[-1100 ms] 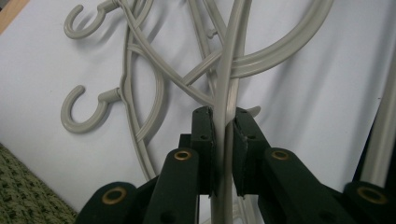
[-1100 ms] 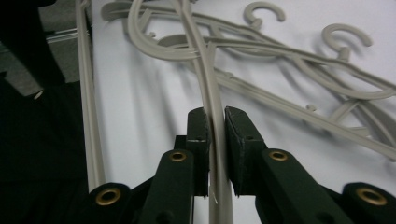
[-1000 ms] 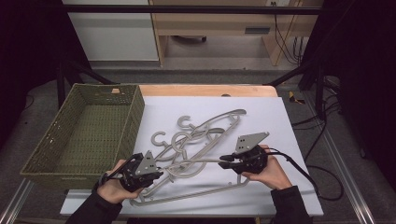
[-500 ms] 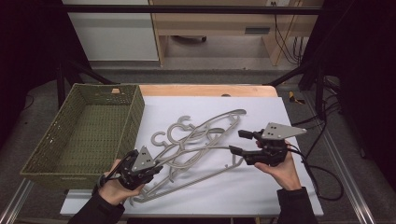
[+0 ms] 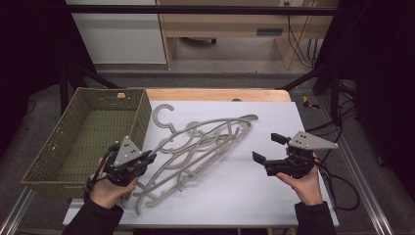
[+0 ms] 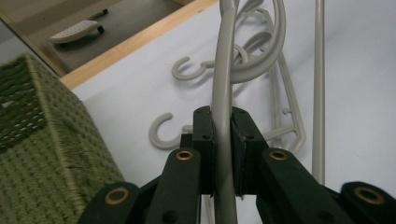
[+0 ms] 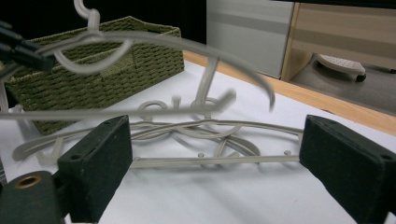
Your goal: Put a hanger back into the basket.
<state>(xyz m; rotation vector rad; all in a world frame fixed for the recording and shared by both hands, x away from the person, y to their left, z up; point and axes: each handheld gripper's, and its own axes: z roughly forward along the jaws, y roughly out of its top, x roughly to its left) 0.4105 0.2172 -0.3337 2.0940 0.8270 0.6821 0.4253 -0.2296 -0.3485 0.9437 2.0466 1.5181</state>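
Left gripper (image 5: 147,159) jaws clenched on the top hanger (image 5: 195,147), lifted off the bench (image 5: 254,196) pile beside the basket (image 5: 58,161); right gripper (image 5: 266,149) jaws just opening, empty; best lifted slowly, unhooking tangled neighbours.

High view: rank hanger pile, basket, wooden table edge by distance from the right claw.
1. Hanger pile: just left of the right claw, mid-table.
2. Wooden table edge: at the far side.
3. Basket: at the left end.
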